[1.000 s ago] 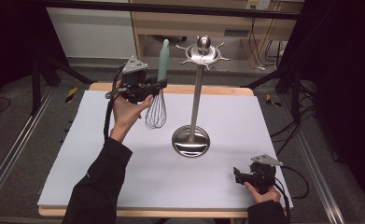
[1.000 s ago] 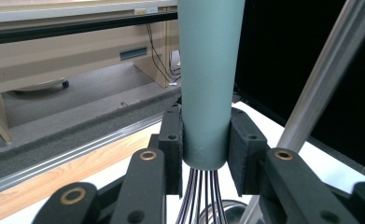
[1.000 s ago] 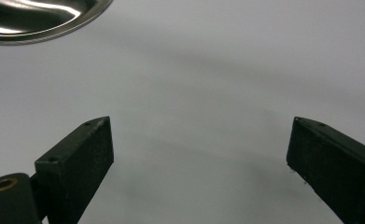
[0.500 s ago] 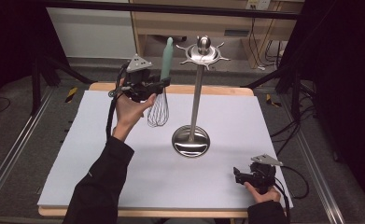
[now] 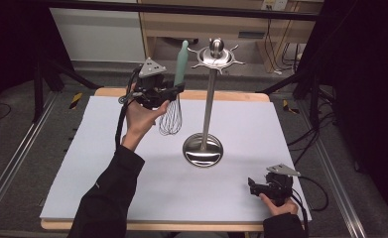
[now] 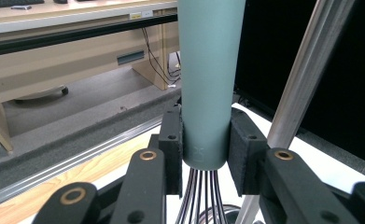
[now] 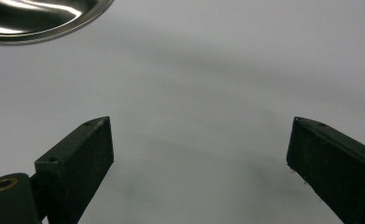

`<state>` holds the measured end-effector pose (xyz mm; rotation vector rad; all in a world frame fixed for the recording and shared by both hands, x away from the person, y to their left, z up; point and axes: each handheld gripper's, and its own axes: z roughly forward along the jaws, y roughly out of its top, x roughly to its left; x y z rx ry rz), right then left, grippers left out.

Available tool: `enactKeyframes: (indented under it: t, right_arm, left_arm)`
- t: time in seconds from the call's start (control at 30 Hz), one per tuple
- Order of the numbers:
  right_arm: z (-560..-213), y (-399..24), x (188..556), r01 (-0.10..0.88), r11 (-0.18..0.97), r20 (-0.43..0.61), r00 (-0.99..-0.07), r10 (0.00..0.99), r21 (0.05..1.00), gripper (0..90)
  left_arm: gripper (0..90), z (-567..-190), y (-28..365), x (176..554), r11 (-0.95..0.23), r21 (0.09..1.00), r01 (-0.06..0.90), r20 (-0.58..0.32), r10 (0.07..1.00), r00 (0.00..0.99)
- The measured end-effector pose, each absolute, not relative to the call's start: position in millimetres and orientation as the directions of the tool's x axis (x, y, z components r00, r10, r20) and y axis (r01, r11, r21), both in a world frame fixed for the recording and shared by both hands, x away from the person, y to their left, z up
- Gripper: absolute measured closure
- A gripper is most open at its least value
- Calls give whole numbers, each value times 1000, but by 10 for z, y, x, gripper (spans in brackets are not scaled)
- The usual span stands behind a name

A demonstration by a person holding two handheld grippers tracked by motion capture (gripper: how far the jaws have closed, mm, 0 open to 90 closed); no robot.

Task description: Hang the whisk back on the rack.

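Left gripper (image 5: 179, 90) clamped on whisk (image 5: 174, 96), pads pressing both sides of the teal handle's lower end (image 6: 207, 84), just above where the wires leave it. Whisk upright: handle rises above the jaws, wire cage (image 5: 170, 117) hangs below them, clear of the white table (image 5: 82, 163). Steel utensil stand (image 5: 209, 99) is just beyond the left gripper's jaws, its pole (image 6: 297, 88) close past the right-hand pad, not touching the whisk. Stand's hook crown is level with the handle top, to one side of it.

Right gripper (image 7: 199, 172) wide open, nothing between the jaws, low over bare table near the front edge. Stand's round base (image 7: 40, 18) lies ahead of it, off to the left jaw's side, well apart.
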<state>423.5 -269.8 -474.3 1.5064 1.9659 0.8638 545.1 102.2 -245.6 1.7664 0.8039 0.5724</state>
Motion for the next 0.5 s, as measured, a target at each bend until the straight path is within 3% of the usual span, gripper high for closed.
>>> enactKeyframes:
  t: [0.5]
  right_arm:
    - [-4737,-2702,4229,639,179,-16,-252,967,748,77]
  left_arm:
    - [689,-2451,919,5439,-236,944,232,23,746,665]
